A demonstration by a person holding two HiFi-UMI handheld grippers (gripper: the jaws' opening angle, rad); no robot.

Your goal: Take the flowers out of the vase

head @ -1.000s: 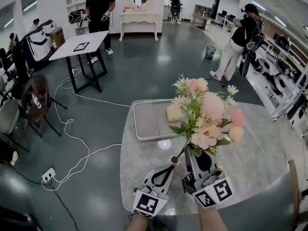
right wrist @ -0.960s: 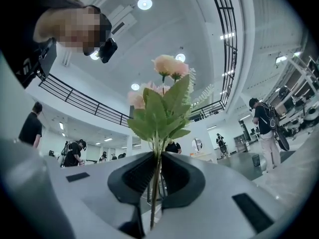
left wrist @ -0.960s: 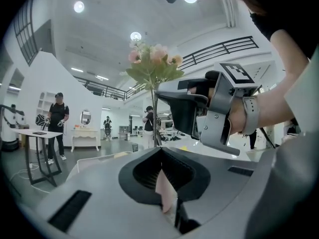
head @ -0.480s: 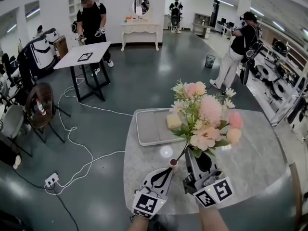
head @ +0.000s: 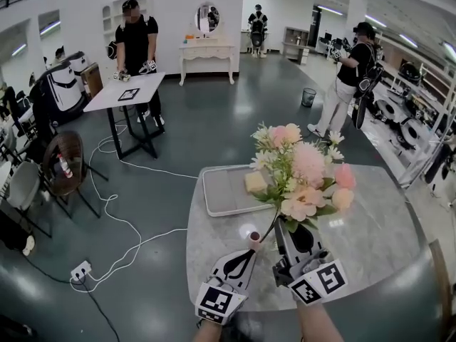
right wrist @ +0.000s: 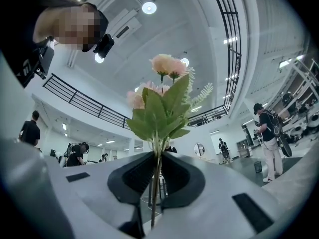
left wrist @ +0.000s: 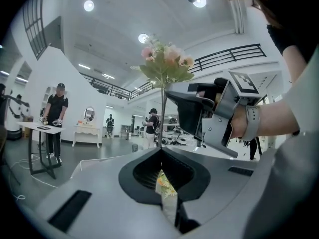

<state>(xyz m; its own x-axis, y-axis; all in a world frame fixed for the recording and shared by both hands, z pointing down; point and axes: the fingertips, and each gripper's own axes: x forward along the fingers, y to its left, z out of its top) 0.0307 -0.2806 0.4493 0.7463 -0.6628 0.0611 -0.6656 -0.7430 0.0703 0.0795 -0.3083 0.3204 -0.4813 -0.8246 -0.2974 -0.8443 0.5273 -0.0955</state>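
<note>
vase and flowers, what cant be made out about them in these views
Vase: the head view shows only its mouth; the left claw covers the body. The left gripper view shows one patterned strip between shut jaws.
Stems: in the right gripper view their lower ends drop behind the right claw; whether they are clear of the vase cannot be told.
Block on the tray: head view, partly behind the flowers, too small to identify.

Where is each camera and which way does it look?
Head view: on the person's head, facing down at the table, flowers, left gripper and right gripper; forearms show.
Left gripper view: rides that gripper, facing level along jaws shut on the vase; right wrist shows.
Right gripper view: rides that gripper, facing upward along jaws holding the stems.
All share the flowers.
</note>
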